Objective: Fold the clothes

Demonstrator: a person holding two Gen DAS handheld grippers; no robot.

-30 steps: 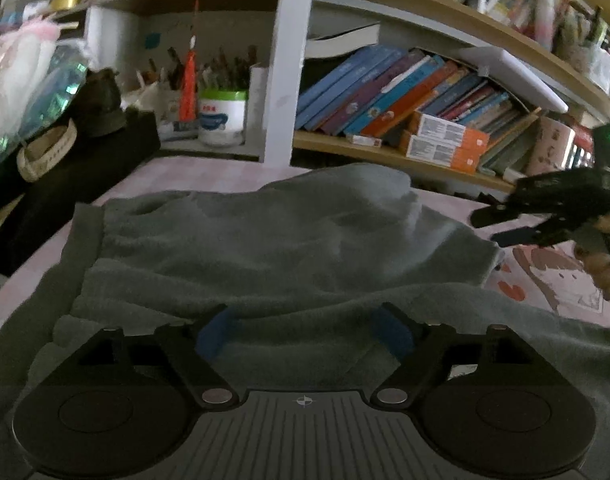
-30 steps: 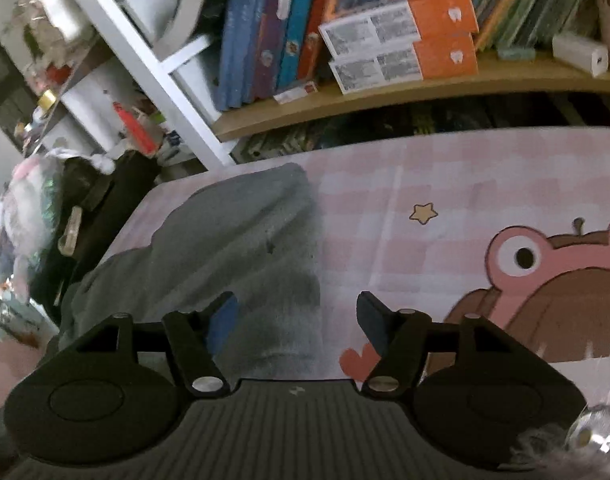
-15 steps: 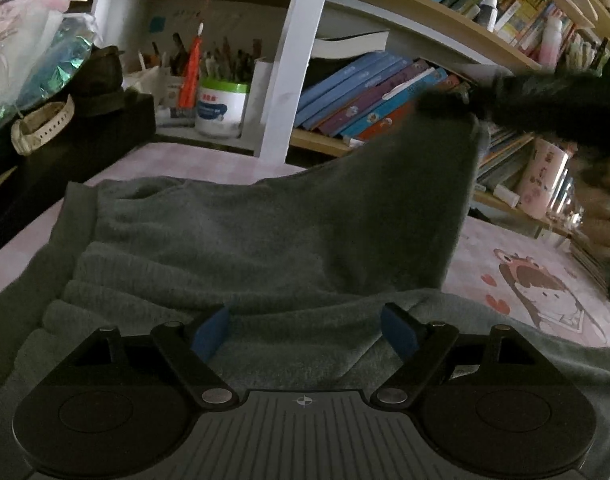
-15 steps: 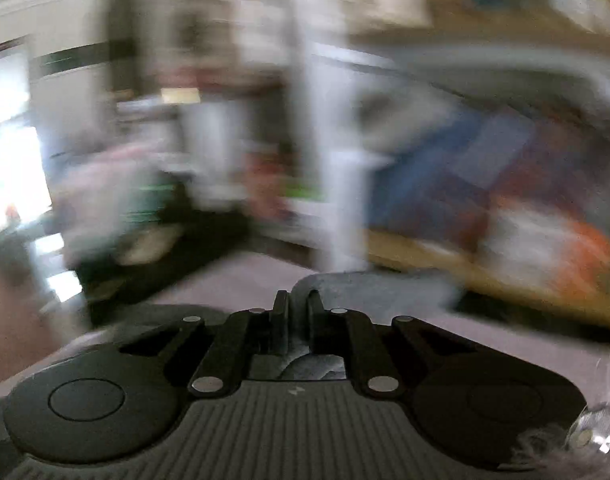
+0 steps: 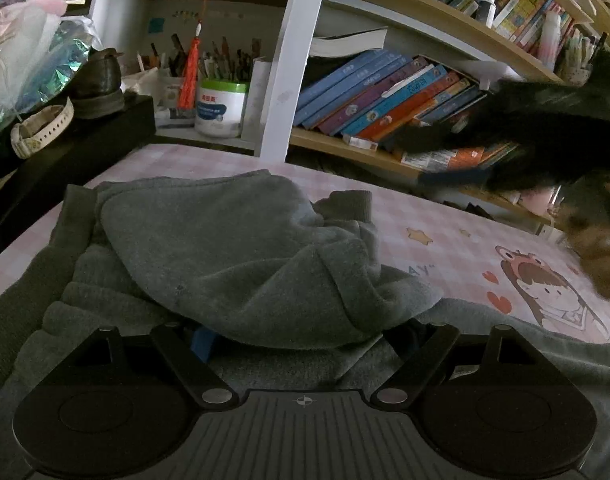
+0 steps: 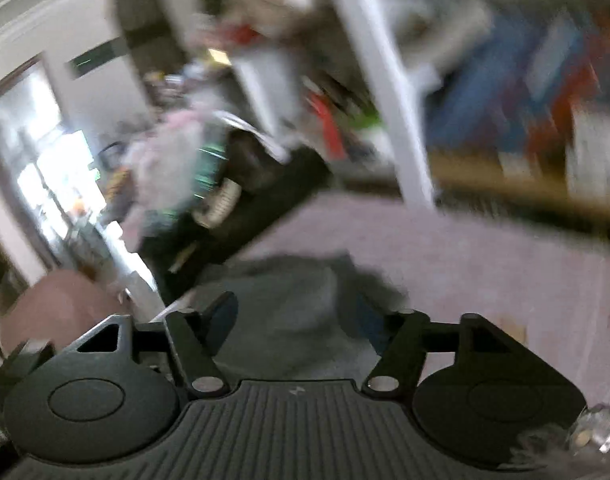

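Grey garment [image 5: 241,256] heaped on checked cloth [image 5: 445,236] below bookshelf [image 5: 385,100].

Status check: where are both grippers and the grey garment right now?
Left gripper open, low at the grey garment, fold draped over its fingertips. Right gripper open, jaws just opened, nothing pinched. Garment bunched on the pink checked cloth. Nothing in the way.

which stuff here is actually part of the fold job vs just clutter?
Job:
- grey sweatshirt, a flap thrown over itself
- left gripper, open, flap draped over its fingers
- right gripper, open, nothing held
- pink checked cloth under the garment

Clutter:
- books
- white tub
- red tassel
- watch strap
- dark shoe
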